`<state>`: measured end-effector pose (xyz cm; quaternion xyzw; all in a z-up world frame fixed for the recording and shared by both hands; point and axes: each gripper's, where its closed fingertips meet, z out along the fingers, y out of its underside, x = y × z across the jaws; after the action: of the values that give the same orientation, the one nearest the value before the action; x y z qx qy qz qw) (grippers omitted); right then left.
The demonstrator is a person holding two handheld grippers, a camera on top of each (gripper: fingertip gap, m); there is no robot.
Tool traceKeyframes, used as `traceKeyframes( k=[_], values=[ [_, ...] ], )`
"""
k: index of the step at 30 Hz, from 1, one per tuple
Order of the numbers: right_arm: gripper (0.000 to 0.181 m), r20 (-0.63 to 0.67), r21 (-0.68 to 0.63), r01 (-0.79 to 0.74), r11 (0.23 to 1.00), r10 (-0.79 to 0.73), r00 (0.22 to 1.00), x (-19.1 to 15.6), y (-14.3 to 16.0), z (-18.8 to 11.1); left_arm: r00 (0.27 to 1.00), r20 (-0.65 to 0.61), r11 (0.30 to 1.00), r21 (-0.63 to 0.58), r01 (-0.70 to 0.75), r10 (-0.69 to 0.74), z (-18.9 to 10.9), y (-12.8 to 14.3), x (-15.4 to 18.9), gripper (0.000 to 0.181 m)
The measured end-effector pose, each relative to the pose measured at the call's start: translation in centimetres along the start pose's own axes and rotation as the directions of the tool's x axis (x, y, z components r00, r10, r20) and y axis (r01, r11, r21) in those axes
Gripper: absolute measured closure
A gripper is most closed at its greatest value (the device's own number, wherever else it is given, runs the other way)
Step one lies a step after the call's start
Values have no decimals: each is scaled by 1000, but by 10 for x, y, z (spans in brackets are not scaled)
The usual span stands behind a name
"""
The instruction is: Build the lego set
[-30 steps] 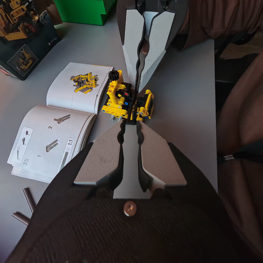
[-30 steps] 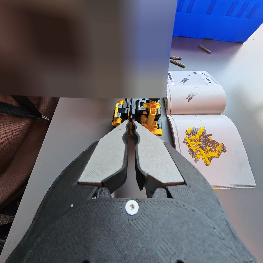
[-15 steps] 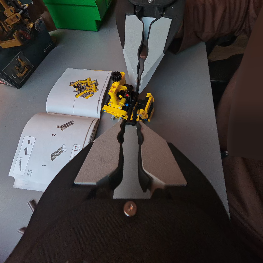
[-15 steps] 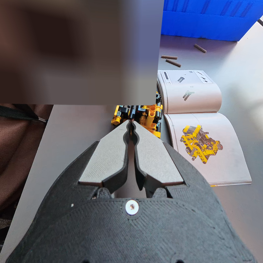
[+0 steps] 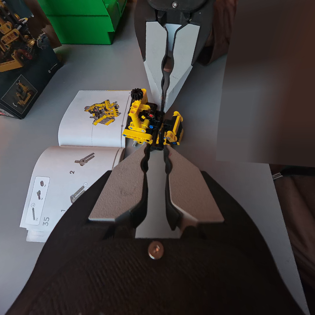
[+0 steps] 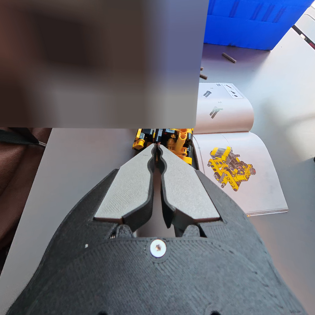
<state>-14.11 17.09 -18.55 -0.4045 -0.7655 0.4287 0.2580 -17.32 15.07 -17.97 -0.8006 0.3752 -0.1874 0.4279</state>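
A grey table (image 5: 204, 119) carried everything. The yellow and black model (image 5: 153, 126) stood on it between the two grippers, which pointed at each other. The left gripper (image 5: 156, 148) had its jaws partly apart around the near black end of the model. The right gripper (image 6: 156, 144) had its jaws almost together on a thin dark part at the other end of the model; what this part was, I could not tell. To the left of the left gripper lay an open booklet (image 5: 92, 129). Further ahead on that side stood a dark box (image 5: 22, 68) and a green box (image 5: 81, 22). Ahead of the right gripper stood a blue bin (image 6: 252, 23), with small dark rods (image 6: 229, 57) before it.
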Motion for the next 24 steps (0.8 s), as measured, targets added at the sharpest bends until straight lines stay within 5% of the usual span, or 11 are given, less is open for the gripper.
traceKeyframes(
  k=[24],
  values=[
    [181, -33, -40, 3, 999, -5, 999, 7, 8, -2, 1000, 7, 1000, 2, 16, -16, 8, -7, -9, 168]
  ],
)
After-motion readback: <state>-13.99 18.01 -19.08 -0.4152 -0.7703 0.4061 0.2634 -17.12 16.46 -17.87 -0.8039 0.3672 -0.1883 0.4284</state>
